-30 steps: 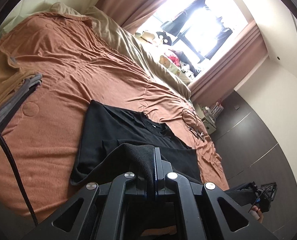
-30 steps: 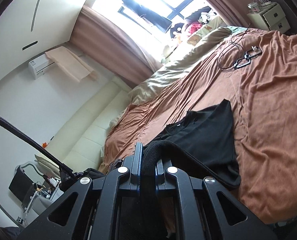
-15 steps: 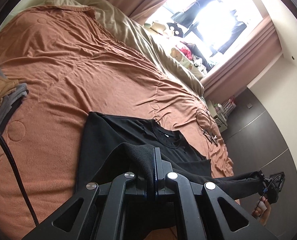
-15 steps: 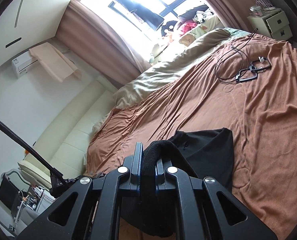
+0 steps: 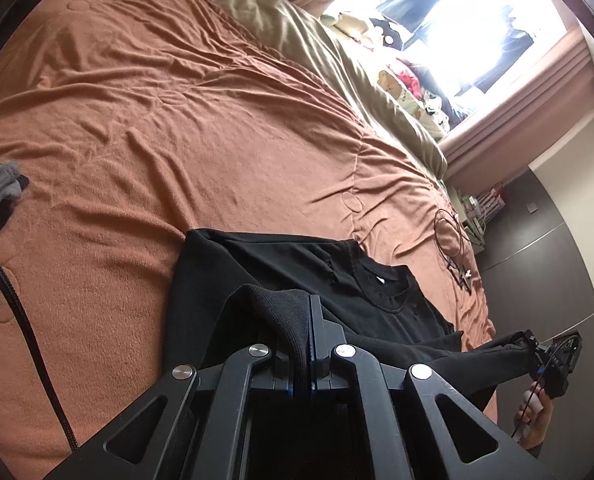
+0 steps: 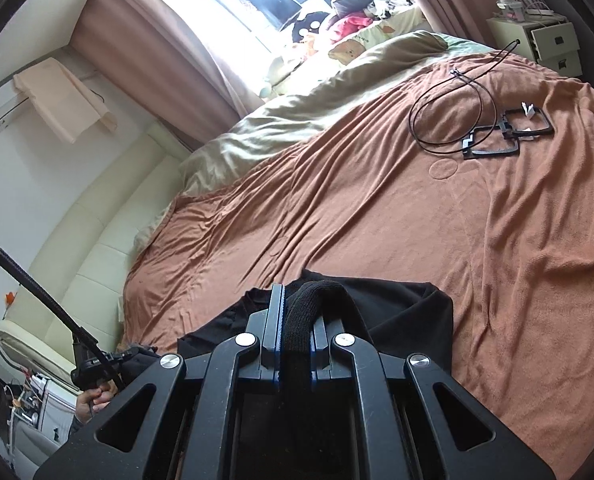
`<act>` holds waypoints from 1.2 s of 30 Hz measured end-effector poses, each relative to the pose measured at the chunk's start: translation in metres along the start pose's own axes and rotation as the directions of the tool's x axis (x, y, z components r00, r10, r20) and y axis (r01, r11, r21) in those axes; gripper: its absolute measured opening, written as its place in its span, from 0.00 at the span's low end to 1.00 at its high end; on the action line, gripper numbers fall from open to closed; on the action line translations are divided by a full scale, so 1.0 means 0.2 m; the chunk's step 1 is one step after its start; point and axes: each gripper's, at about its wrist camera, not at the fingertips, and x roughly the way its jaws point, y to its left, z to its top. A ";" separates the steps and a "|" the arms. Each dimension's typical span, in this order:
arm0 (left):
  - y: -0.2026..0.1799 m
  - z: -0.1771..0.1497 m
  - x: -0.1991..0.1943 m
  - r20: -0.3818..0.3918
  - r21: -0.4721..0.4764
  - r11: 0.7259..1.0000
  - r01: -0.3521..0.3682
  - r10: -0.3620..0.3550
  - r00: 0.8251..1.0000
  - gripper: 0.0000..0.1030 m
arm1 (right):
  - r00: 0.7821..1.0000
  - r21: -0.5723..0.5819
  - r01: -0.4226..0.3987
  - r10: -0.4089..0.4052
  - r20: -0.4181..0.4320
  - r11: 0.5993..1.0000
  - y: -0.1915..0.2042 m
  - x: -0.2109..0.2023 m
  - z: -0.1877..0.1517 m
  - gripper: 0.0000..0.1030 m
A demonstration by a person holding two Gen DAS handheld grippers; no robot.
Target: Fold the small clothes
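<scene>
We hold a black two-finger gripper in each hand above a bed covered by a rust-brown terry blanket (image 5: 225,128). A black short-sleeved cotton T-shirt (image 5: 281,272) lies on the near part of that blanket, its round neckline pointing toward the far side, while its near edge is lifted off the bed. Our left gripper (image 5: 303,320) has its fingers (image 5: 316,320) pressed together on a bunched fold of the shirt's ribbed hem. Our right gripper (image 6: 297,316) has its fingers (image 6: 275,320) clamped likewise on another thick roll of the same black cloth (image 6: 401,304). Seen from the left wrist, the right gripper (image 5: 553,360) sits far to the right with the shirt's edge stretched taut toward it, and a hand (image 5: 533,420) grips its handle. A coiled black cable with a black plastic frame (image 6: 493,132) lies on the blanket well apart from the shirt. An olive-beige duvet (image 6: 297,120) is heaped along the far side of the bed, under a bright window with pink curtains (image 6: 157,52).
</scene>
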 end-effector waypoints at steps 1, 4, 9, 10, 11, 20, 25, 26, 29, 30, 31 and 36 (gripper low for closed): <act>0.01 0.01 0.04 -0.011 0.001 1.000 -0.005 0.005 1.000 0.04 | 1.000 -0.003 0.014 -0.014 -0.009 1.000 0.00 0.04 0.01 0.06; 0.06 0.05 0.15 -0.043 0.002 1.000 -0.015 0.015 0.999 0.05 | 0.997 -0.009 0.070 -0.070 -0.036 0.998 -0.02 0.15 0.02 0.06; 0.14 0.07 0.30 -0.086 -0.002 1.000 -0.031 0.031 0.996 0.05 | 0.989 -0.015 0.125 -0.126 -0.076 0.992 -0.06 0.32 0.02 0.06; 0.16 0.07 0.34 -0.093 -0.005 0.999 -0.037 0.036 0.995 0.05 | 0.988 -0.014 0.134 -0.134 -0.080 0.991 -0.07 0.36 0.01 0.06; 0.18 0.07 0.36 -0.099 -0.010 0.999 -0.042 0.041 0.994 0.05 | 0.987 -0.009 0.140 -0.140 -0.085 0.990 -0.07 0.39 0.01 0.06; 0.27 0.04 0.52 -0.160 0.012 0.994 -0.106 0.107 0.981 0.06 | 0.963 0.011 0.228 -0.224 -0.153 0.974 -0.07 0.64 0.04 0.07; 0.16 0.04 0.45 -0.189 0.129 0.983 -0.131 0.154 0.970 0.34 | 0.938 -0.089 0.296 -0.307 -0.159 0.951 0.07 0.57 0.06 0.60; 0.14 0.04 0.43 -0.179 0.146 0.979 -0.144 0.170 0.969 0.42 | 0.939 -0.103 0.297 -0.310 -0.148 0.949 0.10 0.54 0.06 0.75; 0.09 0.03 0.36 -0.140 0.216 0.958 -0.190 0.223 0.965 0.65 | 0.937 -0.143 0.302 -0.321 -0.139 0.943 0.16 0.45 0.04 0.82; 0.09 0.02 0.35 -0.139 0.229 0.953 -0.197 0.232 0.963 0.66 | 0.933 -0.155 0.306 -0.328 -0.150 0.939 0.17 0.44 0.03 0.82; 0.07 0.01 0.34 -0.145 0.247 0.947 -0.204 0.244 0.959 0.66 | 0.927 -0.172 0.312 -0.339 -0.162 0.935 0.19 0.42 0.01 0.82; -0.01 -0.10 0.34 -0.188 0.389 0.895 -0.220 0.310 0.932 0.66 | 0.892 -0.296 0.339 -0.405 -0.200 0.893 0.28 0.38 -0.08 0.82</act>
